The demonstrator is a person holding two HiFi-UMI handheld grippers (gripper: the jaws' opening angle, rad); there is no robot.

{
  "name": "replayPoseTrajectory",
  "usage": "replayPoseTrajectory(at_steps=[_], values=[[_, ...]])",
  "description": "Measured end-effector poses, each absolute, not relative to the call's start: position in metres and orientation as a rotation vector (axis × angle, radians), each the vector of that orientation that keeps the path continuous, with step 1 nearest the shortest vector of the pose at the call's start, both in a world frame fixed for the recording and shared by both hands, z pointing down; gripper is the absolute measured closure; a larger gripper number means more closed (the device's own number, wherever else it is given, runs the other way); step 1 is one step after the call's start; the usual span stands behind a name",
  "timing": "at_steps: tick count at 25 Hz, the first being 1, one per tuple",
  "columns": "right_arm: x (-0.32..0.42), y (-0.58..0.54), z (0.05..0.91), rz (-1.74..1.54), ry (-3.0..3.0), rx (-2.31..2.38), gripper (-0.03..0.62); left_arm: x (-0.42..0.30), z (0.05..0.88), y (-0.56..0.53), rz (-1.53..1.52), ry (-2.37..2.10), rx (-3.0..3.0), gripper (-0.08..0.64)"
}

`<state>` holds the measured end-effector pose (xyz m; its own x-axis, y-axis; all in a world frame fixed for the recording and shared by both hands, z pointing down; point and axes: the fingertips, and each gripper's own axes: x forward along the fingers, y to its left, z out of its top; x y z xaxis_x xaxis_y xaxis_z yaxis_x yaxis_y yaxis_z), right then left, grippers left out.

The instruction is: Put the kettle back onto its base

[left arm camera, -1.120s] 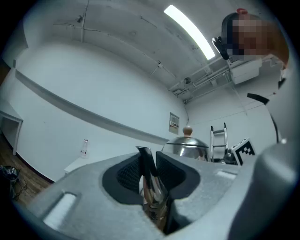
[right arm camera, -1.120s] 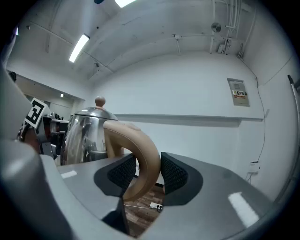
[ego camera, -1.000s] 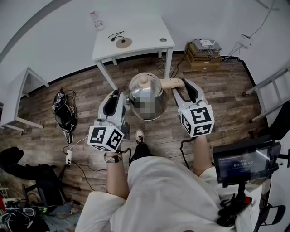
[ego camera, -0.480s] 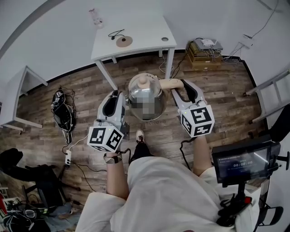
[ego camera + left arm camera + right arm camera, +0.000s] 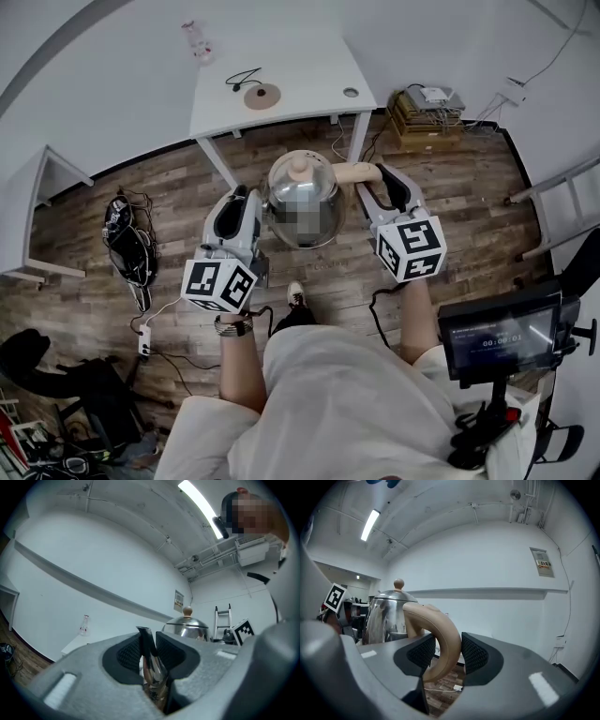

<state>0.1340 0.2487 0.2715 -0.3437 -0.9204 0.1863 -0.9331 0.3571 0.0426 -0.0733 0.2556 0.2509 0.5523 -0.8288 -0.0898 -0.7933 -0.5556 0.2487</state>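
A steel kettle point(image 5: 298, 190) with a tan handle point(image 5: 352, 172) and a tan lid knob hangs in the air above the wooden floor, carried between both grippers. My left gripper point(image 5: 255, 202) is shut on its spout point(image 5: 151, 657), with the lid point(image 5: 185, 626) showing past the pads. My right gripper point(image 5: 371, 184) is shut on the curved handle point(image 5: 442, 641), and the kettle body point(image 5: 386, 617) is to its left. The round base point(image 5: 262, 95) lies on the white table point(image 5: 314, 61) ahead of the kettle, with its cord beside it.
A small bottle point(image 5: 194, 39) stands at the table's far left corner. Stacked boxes point(image 5: 422, 109) sit on the floor right of the table, and a ladder point(image 5: 561, 186) lies farther right. A bag point(image 5: 127, 247), a power strip point(image 5: 142, 341) and a second white table point(image 5: 42, 202) are at the left.
Both grippers have carried the kettle forward toward the white table, which now lies closer under it. Both grips are unchanged.
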Motion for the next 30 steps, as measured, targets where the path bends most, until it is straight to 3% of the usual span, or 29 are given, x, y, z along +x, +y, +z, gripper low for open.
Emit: replayPoseTrajectory(at_steps=[16,30], values=[[0.058,0.116,0.292,0.182,-2.42,1.68,0.416,-0.148,0.265,0.117,-0.249,-1.376,2.612,0.471],[0.056,0.075,0.279,0.152,-2.429,1.69,0.416,-0.151,0.256,0.078,-0.283,-1.368,2.608,0.471]])
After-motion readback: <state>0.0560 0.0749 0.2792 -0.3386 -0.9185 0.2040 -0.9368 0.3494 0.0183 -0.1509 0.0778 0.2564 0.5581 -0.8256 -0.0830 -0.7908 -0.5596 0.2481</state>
